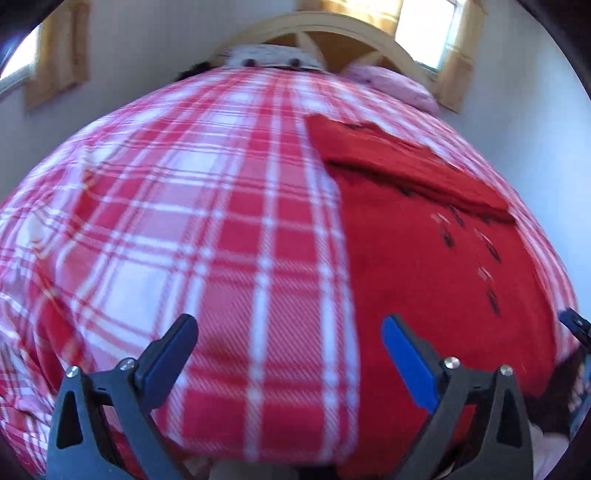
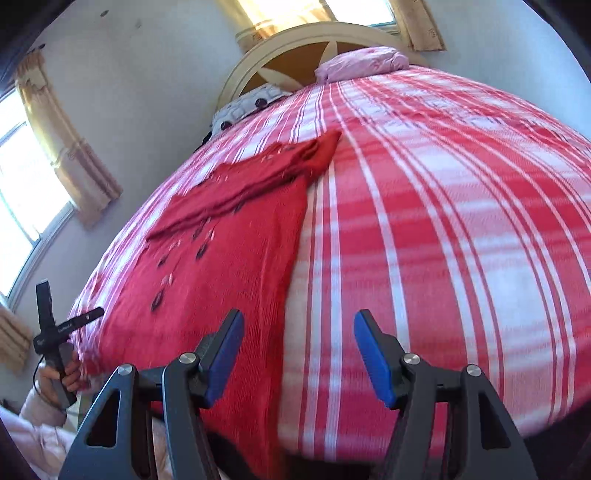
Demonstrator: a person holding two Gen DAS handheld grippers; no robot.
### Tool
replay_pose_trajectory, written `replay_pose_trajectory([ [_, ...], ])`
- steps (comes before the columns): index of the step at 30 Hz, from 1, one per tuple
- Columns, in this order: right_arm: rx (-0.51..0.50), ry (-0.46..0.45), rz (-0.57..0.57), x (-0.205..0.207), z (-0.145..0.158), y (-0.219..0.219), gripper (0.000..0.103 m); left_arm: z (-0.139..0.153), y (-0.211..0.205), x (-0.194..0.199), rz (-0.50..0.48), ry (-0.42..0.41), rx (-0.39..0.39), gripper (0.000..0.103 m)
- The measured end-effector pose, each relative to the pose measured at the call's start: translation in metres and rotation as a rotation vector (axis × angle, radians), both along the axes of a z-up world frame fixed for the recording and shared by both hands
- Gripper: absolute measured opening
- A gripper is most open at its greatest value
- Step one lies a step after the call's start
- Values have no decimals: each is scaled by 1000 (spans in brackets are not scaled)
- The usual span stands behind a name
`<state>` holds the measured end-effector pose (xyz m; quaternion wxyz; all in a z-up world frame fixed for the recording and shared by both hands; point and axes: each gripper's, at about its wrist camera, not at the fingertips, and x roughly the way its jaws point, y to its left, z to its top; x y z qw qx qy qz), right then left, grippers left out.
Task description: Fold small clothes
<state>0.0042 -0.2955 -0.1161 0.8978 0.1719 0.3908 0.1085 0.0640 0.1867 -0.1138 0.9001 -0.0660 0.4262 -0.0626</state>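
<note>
Left gripper (image 1: 290, 334): one, jaws apart, empty, over plaid blanket (image 1: 207, 229).
Red garment (image 1: 436, 266): one, flat on bed, sleeve folded across top, between both tools.
Right gripper (image 2: 298, 330): one, jaws apart, empty, at garment's right edge.
Pillows: two.
Risk: pinching blanket along with knit; loose sleeve unfolding when lifted.

Daylight floods in through the windows (image 2: 314, 7) at the top and left of both frames, blown out to white glare. The plaid bedspread (image 1: 221, 221) is bright but smeared by motion blur (worst low in the frame). Fisheye distortion bulges the bed and darkens the corners.
</note>
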Motion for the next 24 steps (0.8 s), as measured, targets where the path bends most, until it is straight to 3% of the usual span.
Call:
replay_pose_trajectory([
  [2,16,31,21,-9,-5,0,63,3,-2,-14,-26,-33,-16,101],
  [6,26,52,74,-30,-7,6,63,4,-4,-33,-102,-20,-56,101],
  [13,-12,124,150,-52,-28,26,63,-16,-13,-67,-199,71,-72,98],
  [16,34,152,155,-51,-38,25,63,-18,-28,-69,-229,61,-3,98],
  [24,119,194,159,-45,-60,28,59,-35,-33,-63,-246,112,-91,81],
])
